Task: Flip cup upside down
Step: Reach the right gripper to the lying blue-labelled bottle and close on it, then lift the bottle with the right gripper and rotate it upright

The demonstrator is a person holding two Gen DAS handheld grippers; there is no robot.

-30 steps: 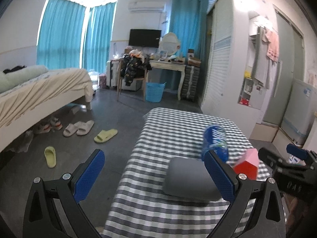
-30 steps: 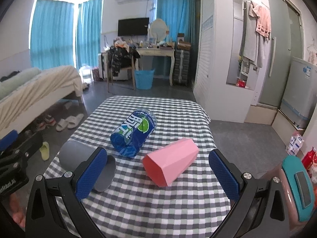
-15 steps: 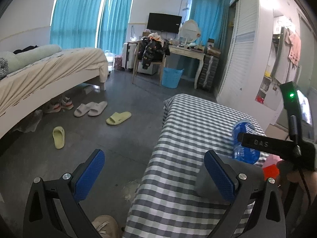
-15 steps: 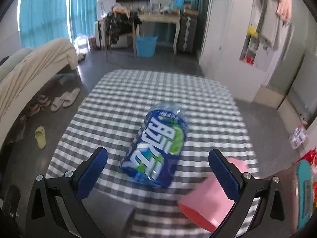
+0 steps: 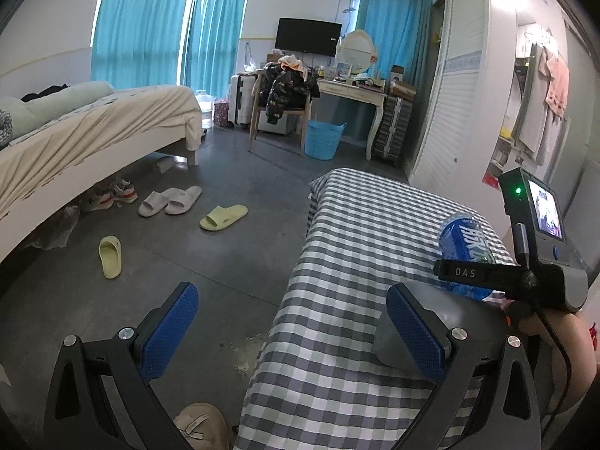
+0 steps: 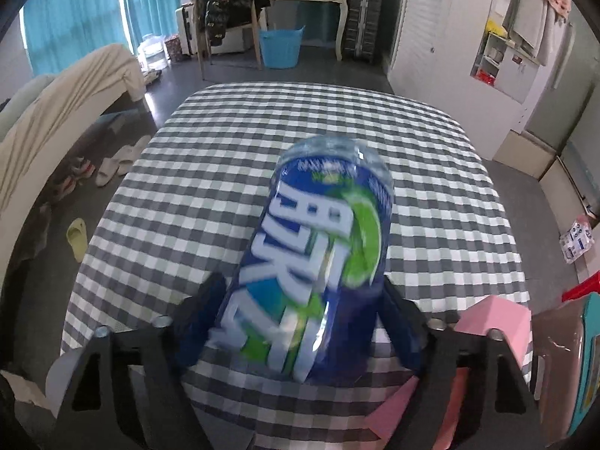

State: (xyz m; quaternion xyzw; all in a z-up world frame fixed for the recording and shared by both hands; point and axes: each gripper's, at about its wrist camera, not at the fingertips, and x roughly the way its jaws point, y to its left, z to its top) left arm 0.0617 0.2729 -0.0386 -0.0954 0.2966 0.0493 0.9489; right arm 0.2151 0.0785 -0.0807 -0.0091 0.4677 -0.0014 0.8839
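Observation:
A blue labelled cup lies on its side on the checked tablecloth. My right gripper is shut on its near half, one black finger pressed to each flank. The cup looks blurred. A pink faceted cup lies just right of that gripper, and a grey cup shows at its lower left. In the left wrist view the grey cup lies behind the right pad of my left gripper, which is open and empty, half over the table's left edge. The blue cup sits beyond it.
A hand holds the right gripper's handle at the table's right. The floor left of the table has slippers and a bed. A blue basket, a chair and a desk stand at the far wall.
My right gripper moved forward over the blue cup and closed on it. The left gripper swung left, so the grey cup shifted from between its fingers to behind its right pad.

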